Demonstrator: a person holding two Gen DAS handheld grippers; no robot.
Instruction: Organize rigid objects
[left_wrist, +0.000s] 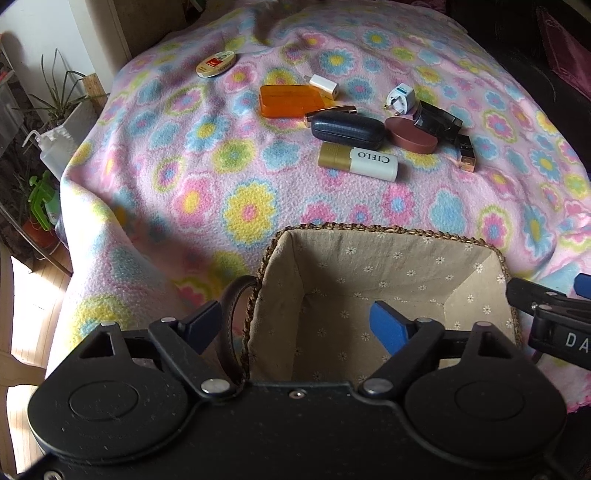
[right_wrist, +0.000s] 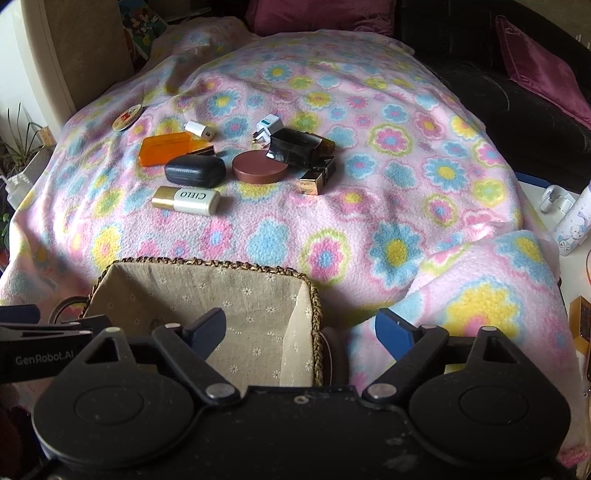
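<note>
My left tool (left_wrist: 295, 325) straddles the basket's (left_wrist: 369, 229) left wall, fingers apart, not gripping. My right tool (right_wrist: 301, 330) straddles its right wall likewise.

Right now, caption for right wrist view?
Open right hand-held gripper straddling empty woven lined basket's edge, clutter beyond.

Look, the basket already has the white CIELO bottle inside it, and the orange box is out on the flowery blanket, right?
Not quite. The basket has nothing in it; only its lining shows in the left wrist view. The white CIELO bottle lies out on the flowery blanket, in front of the dark glasses case. The orange box is on the blanket, as you said.
</note>
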